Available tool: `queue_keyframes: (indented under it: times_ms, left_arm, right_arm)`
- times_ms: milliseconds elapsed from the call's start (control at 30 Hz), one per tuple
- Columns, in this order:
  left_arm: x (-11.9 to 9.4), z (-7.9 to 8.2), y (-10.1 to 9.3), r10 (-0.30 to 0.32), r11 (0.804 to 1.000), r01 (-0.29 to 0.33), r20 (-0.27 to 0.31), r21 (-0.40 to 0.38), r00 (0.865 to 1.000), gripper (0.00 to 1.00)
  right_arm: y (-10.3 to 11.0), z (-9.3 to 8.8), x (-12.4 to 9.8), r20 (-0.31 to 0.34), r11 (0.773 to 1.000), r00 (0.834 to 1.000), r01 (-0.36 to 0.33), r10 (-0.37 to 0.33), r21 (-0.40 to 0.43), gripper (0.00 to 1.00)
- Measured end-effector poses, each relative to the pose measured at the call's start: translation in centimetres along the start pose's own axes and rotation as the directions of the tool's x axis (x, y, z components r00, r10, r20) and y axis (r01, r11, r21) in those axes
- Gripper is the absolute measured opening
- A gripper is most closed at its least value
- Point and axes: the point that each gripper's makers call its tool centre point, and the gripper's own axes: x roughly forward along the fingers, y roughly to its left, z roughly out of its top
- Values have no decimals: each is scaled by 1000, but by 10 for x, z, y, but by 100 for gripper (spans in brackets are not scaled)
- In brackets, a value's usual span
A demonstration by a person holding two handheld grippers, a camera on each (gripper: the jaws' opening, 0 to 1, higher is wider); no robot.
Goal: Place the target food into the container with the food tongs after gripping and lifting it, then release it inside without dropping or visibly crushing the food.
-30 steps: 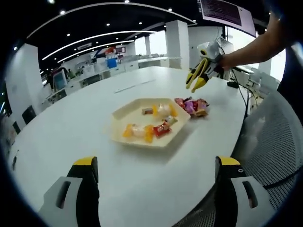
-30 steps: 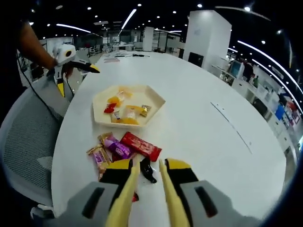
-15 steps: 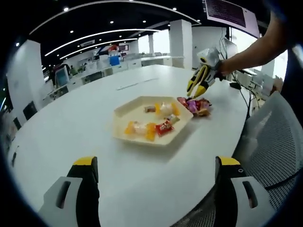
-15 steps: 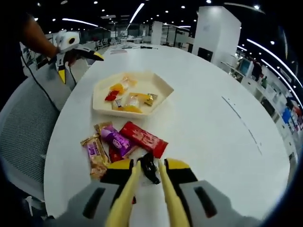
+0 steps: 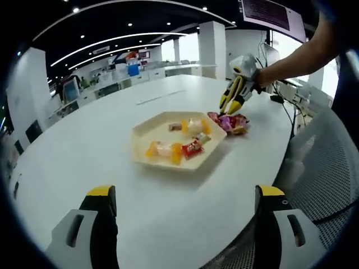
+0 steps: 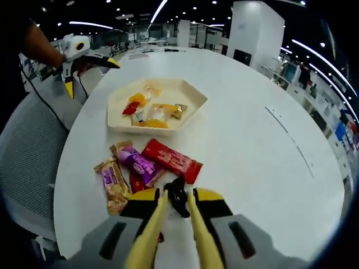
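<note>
The left gripper view looked from the table's [image 5: 84,151] near edge across to the tray [image 5: 147,138], well back. The right gripper view faced it from the opposite side, low over the wrapped snacks [image 6: 143,168]. Both shared tray, snacks and table.

Tray sweets [image 5: 171,151] too small to identify

Bright ceiling lights, fisheye-warped edges, slight blur.

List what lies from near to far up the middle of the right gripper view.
right hand-held gripper → black wrapped item between its jaws → red snack bar → cream hexagonal tray of candies → bare white table
</note>
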Motion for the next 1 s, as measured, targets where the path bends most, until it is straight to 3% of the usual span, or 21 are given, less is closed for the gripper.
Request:
queue_keyframes:
  times_ms: [167,233,567,1000]
  left_arm:
    - [0,-1,-2,-6,1000,6,-6,8,1000,99]
    - [1,-2,-2,-9,1000,9,-8,11,1000,99]
    - [0,0,-2,-15,1000,14,1,19,1000,99]
    - [-3,7,2,4,1000,-5,40,26,999,99]
  right_arm:
    - [-3,-1,-3,13,993,1000,5,-7,117,19]
    - [-5,-5,-7,-1,994,1000,25,-25,105,19]
    - [-17,1,-31,35,974,998,51,-60,220,20]
    - [-29,25,-57,35,974,995,85,-94,209,20]
